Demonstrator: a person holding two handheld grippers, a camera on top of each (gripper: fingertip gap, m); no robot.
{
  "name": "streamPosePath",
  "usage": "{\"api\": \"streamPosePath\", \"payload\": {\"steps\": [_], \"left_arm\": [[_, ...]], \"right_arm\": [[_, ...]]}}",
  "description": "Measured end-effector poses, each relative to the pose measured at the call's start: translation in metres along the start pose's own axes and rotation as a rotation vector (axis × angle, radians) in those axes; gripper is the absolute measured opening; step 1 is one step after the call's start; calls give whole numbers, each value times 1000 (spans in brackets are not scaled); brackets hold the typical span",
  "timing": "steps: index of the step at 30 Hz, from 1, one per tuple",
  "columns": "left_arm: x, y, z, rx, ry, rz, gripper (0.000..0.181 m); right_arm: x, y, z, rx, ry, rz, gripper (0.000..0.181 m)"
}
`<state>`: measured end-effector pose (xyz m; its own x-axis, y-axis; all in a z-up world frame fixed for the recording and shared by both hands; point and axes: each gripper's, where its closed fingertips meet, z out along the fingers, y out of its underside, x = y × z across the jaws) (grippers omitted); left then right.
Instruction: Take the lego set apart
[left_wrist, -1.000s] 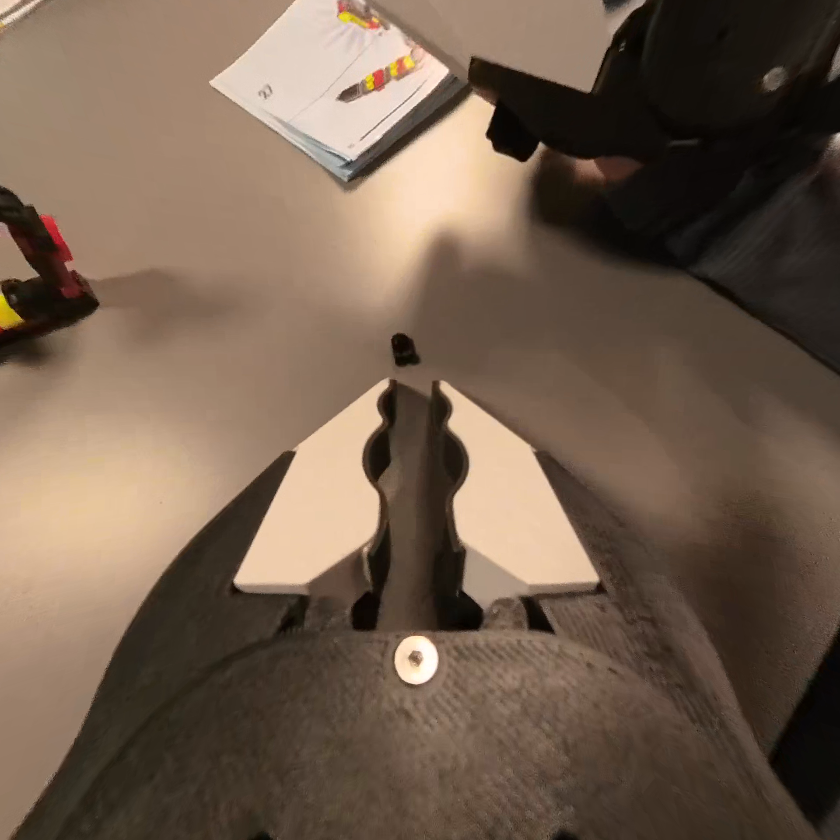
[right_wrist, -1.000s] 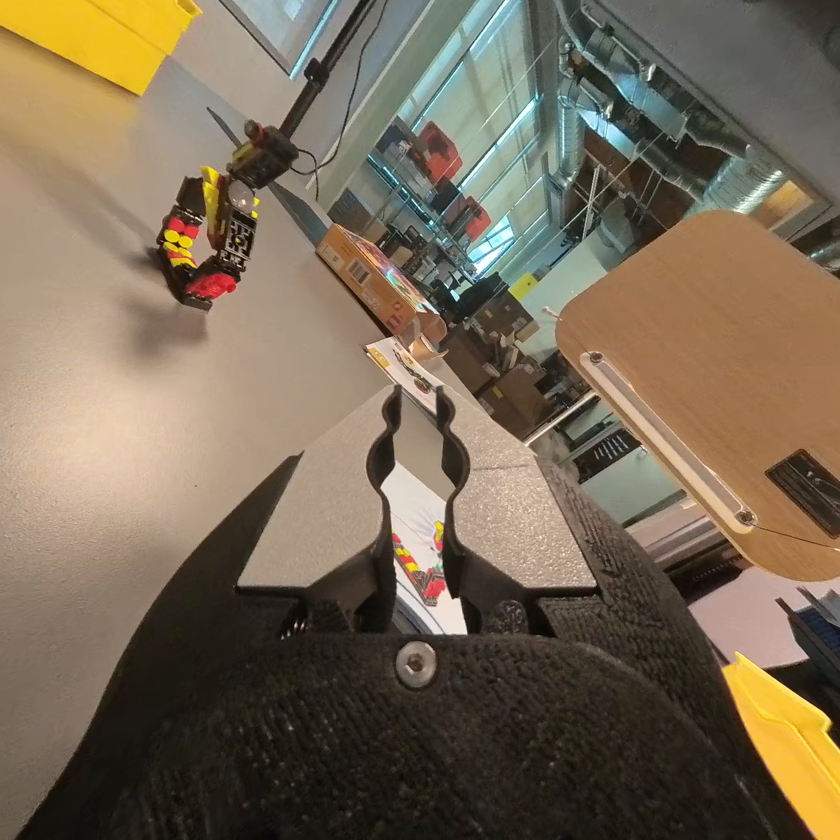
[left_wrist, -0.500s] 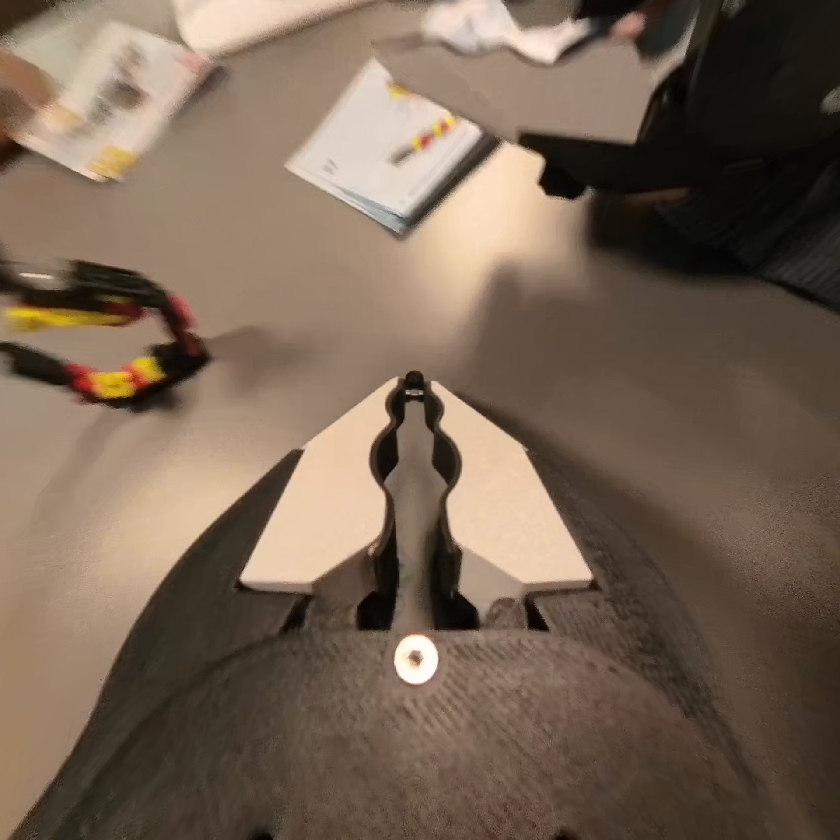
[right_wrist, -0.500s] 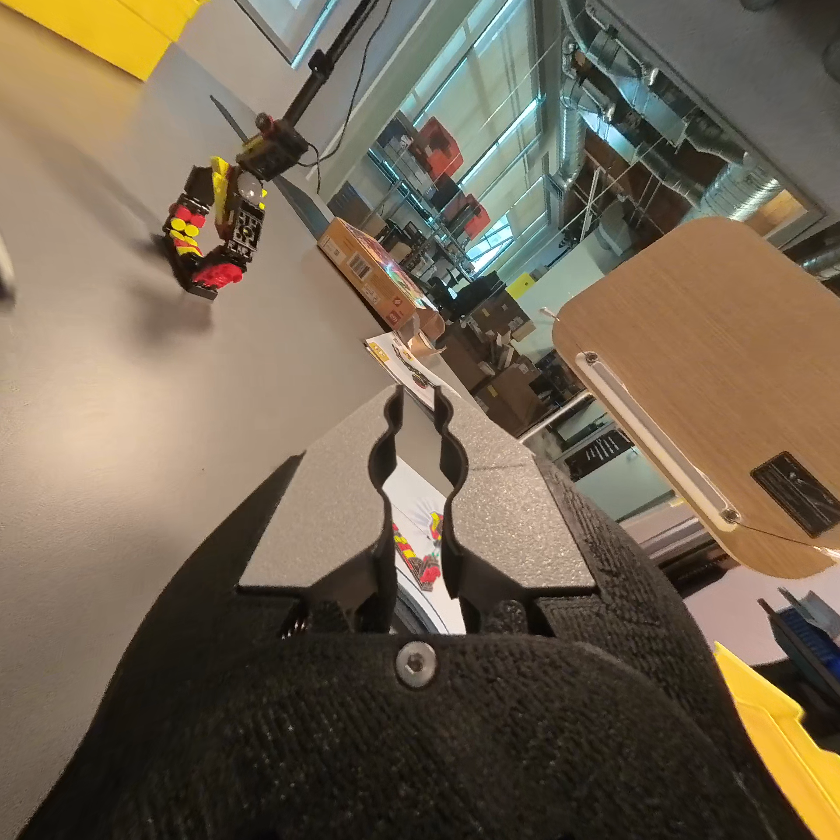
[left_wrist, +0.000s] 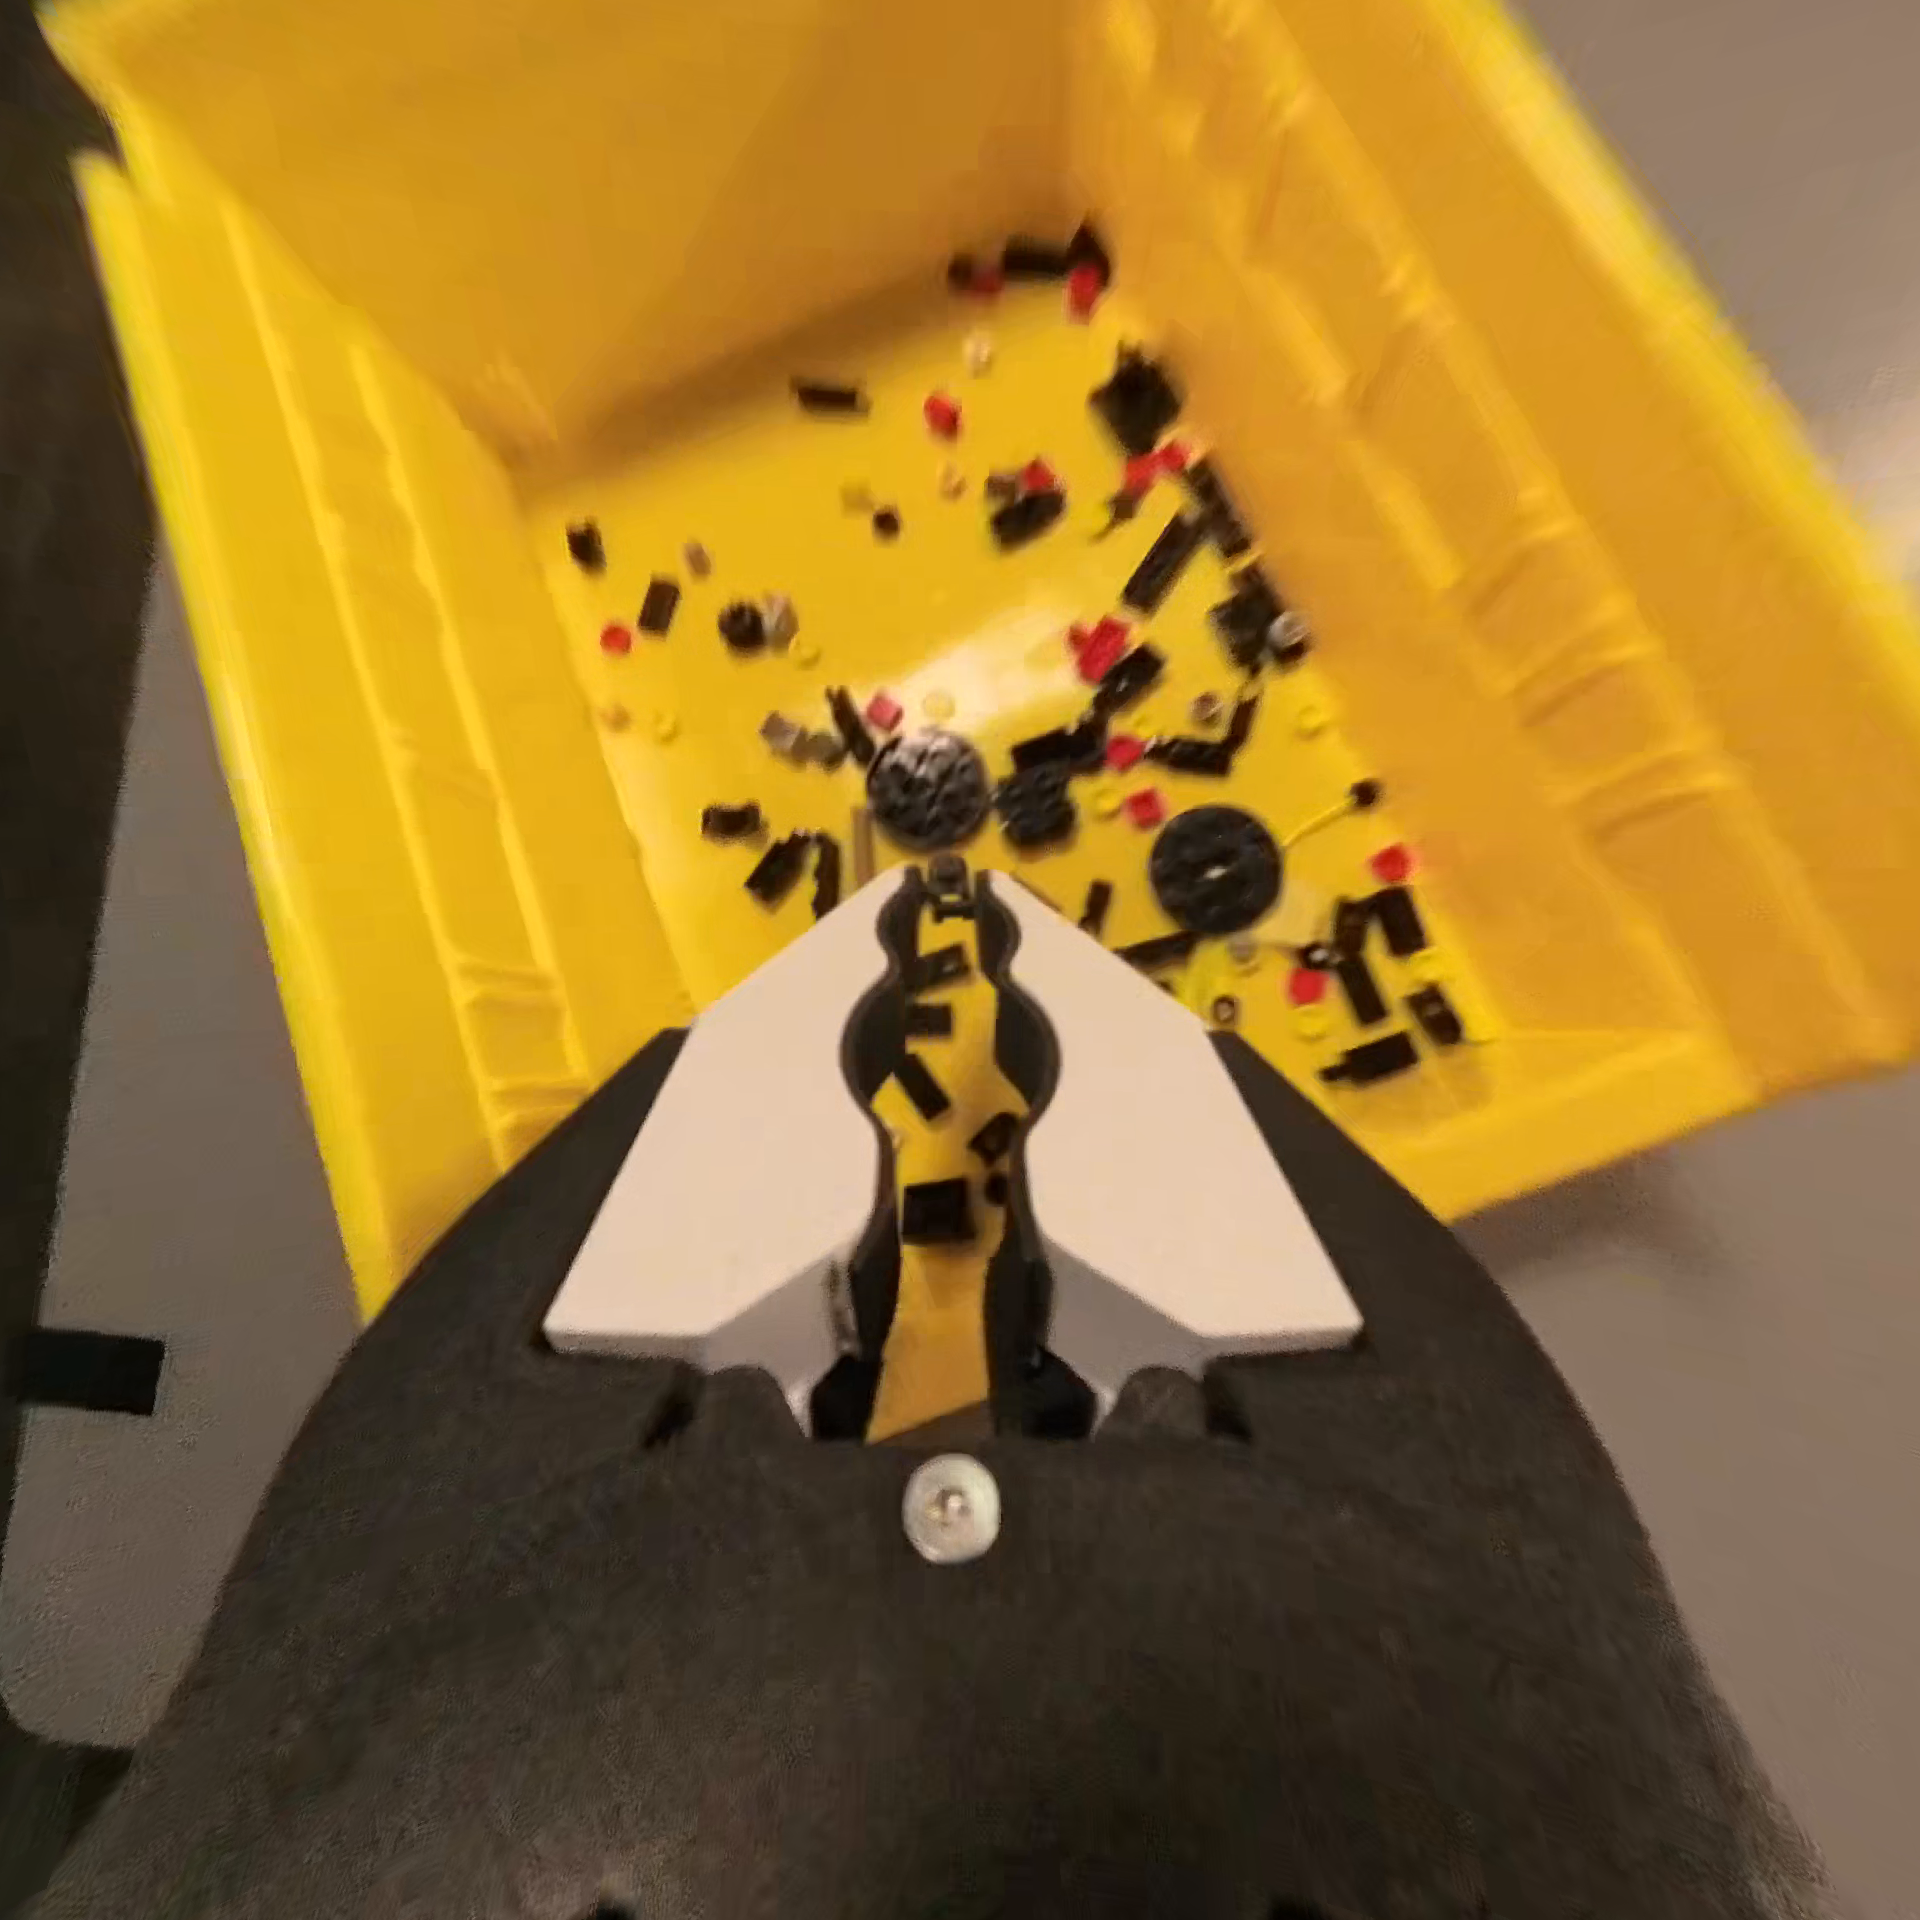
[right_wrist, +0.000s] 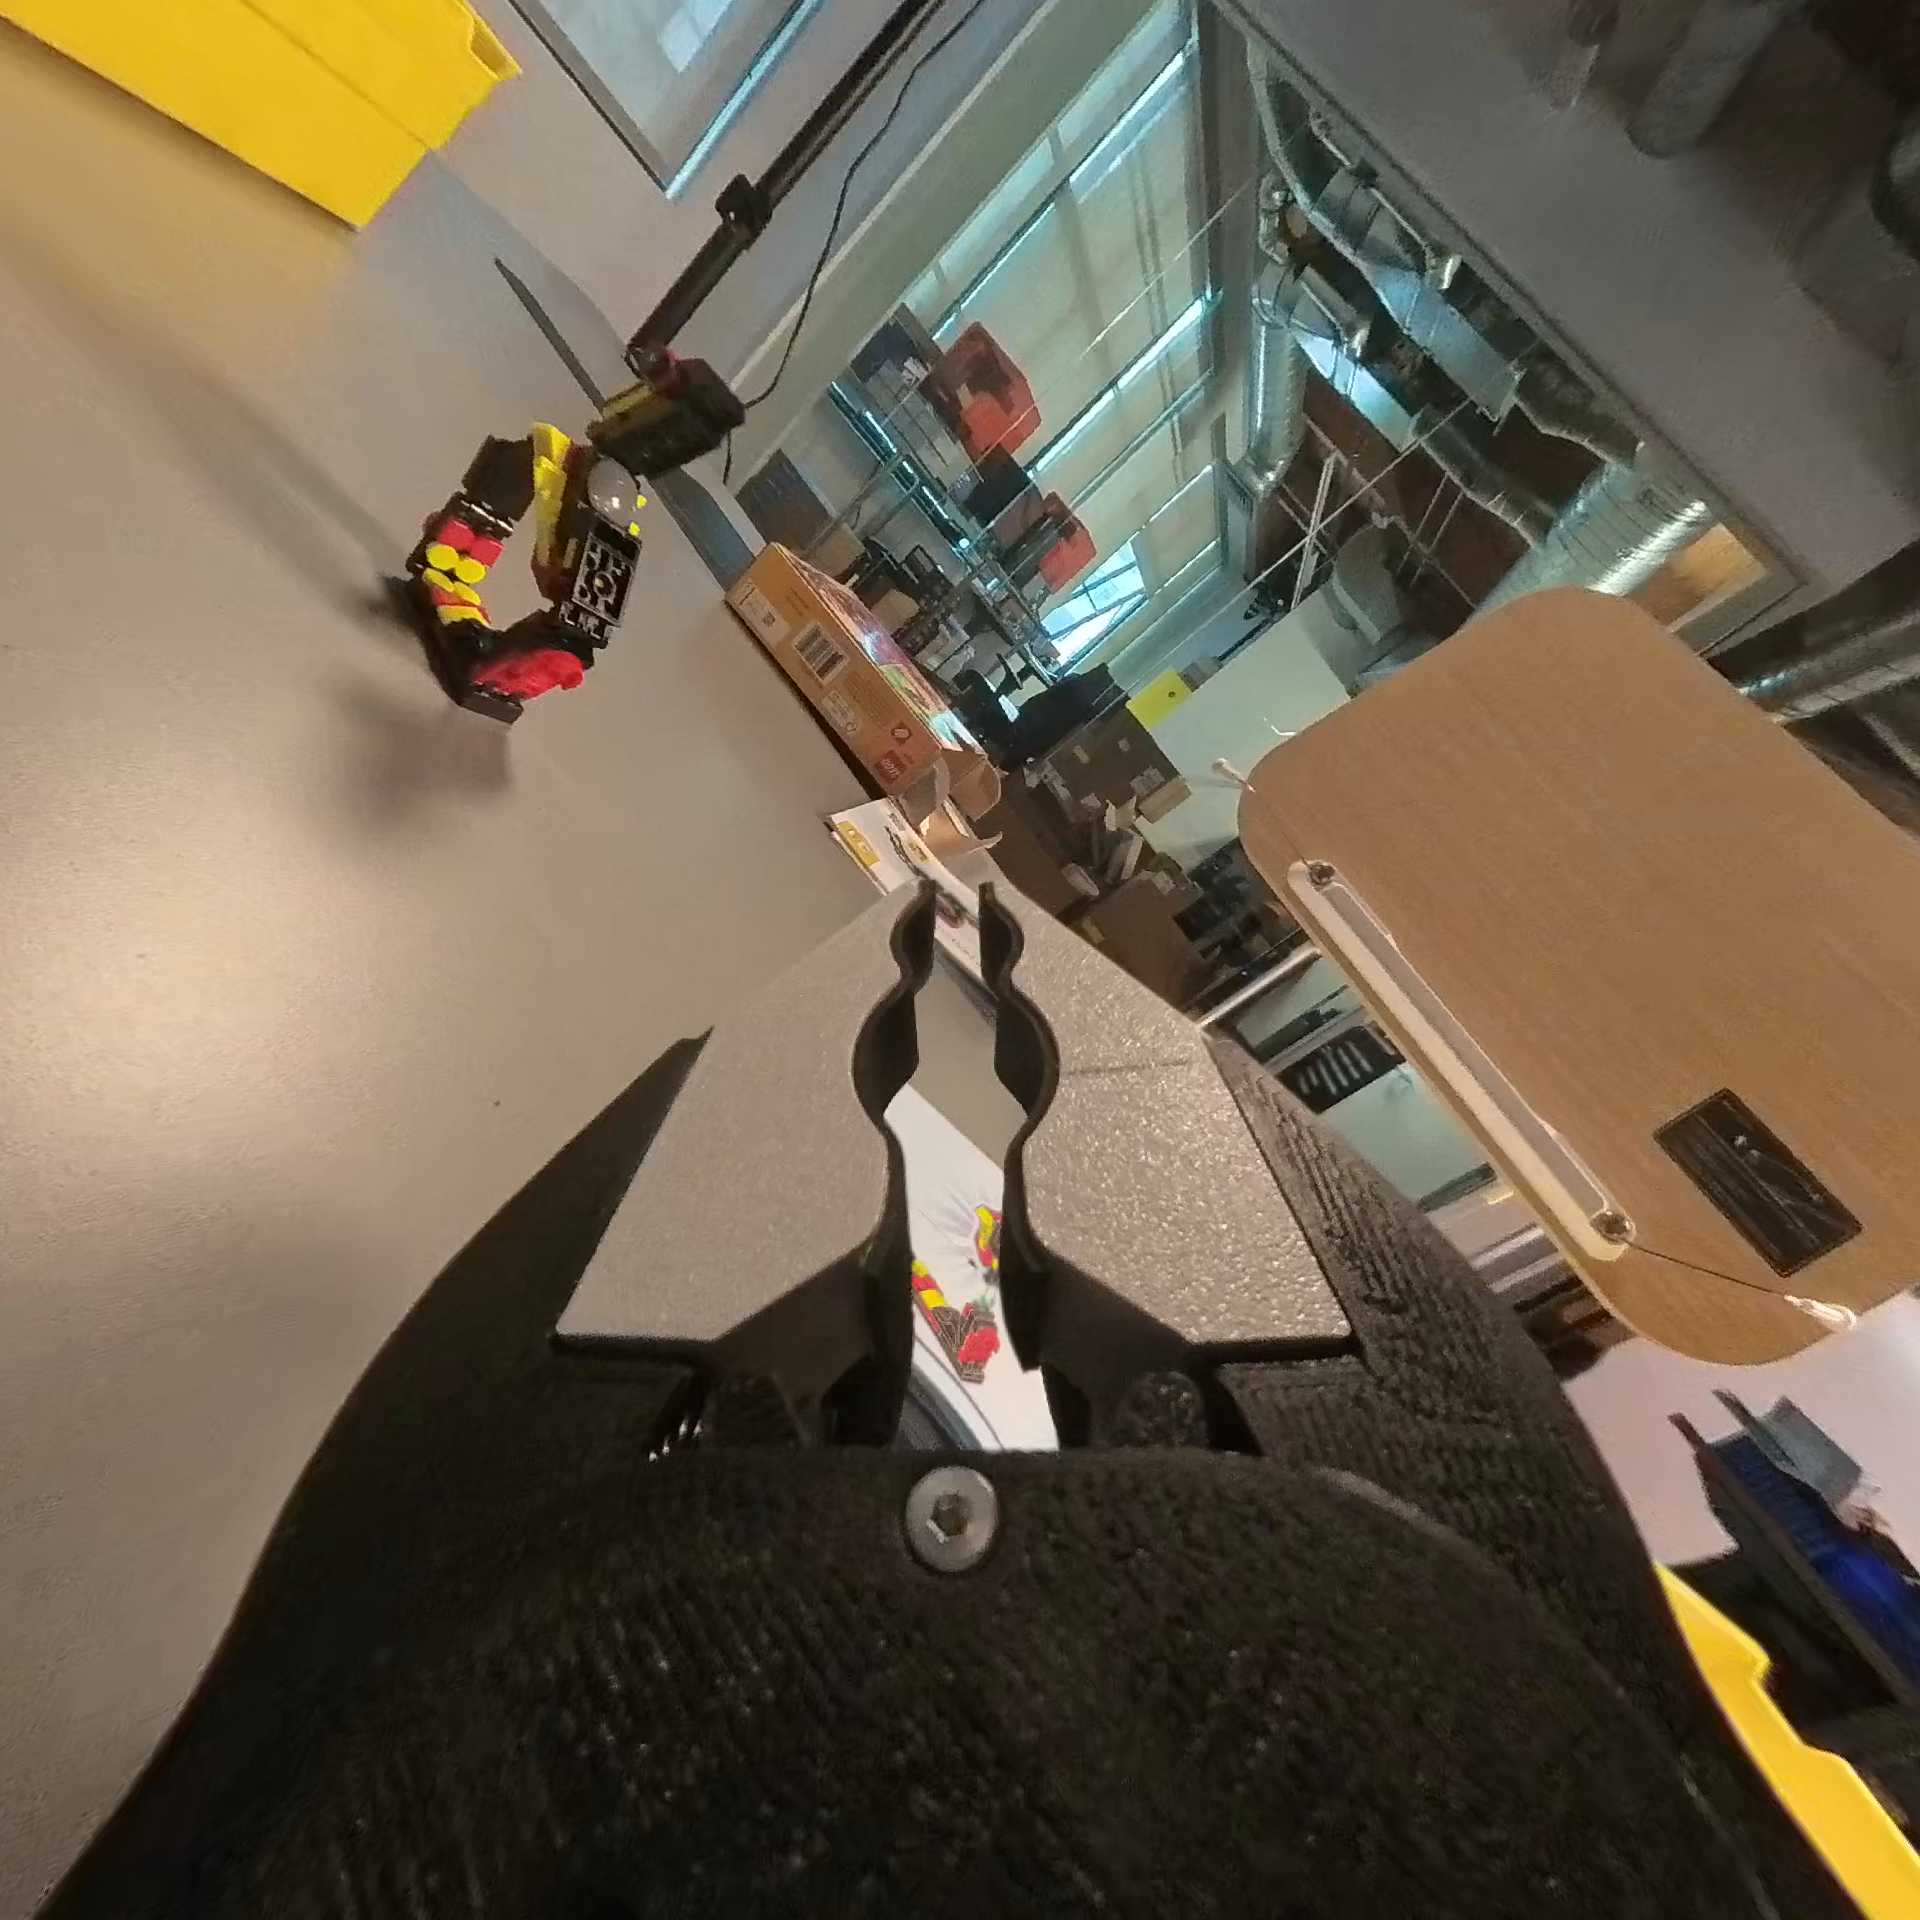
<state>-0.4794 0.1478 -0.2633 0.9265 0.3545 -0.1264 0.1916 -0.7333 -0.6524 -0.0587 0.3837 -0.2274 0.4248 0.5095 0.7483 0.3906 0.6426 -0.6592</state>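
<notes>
Lego set (right_wrist: 525, 582) arcs upright on the table (right_wrist: 208, 935), tongs apart

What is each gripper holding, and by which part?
Left gripper pinches a small black piece at its fingertips; which part, too blurred. Right gripper holds nothing.

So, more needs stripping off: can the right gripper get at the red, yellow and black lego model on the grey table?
Probably yes. The right gripper is empty, jaws slightly apart, and bare grey table lies between it and the lego model.
</notes>
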Motion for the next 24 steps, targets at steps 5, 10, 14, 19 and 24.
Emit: {"api": "streamPosePath", "payload": {"steps": [5,10,14,19,24], "left_arm": [[-6,17,17,-108,41,-60,64],[45,-40,-47,273,61,15,60],[184,-78,-106,661,363,167,53],[282,-80,-36,597,452,339,48],[297,-87,29,445,579,206,38]], "right_arm": [[-2,0,0,-7,-17,51,7],[-20,-30,6,63,-73,193,9],[-48,-61,26,90,-94,210,9],[-68,-68,51,62,-87,101,9],[-83,-54,68,-39,-180,148,28]]}}
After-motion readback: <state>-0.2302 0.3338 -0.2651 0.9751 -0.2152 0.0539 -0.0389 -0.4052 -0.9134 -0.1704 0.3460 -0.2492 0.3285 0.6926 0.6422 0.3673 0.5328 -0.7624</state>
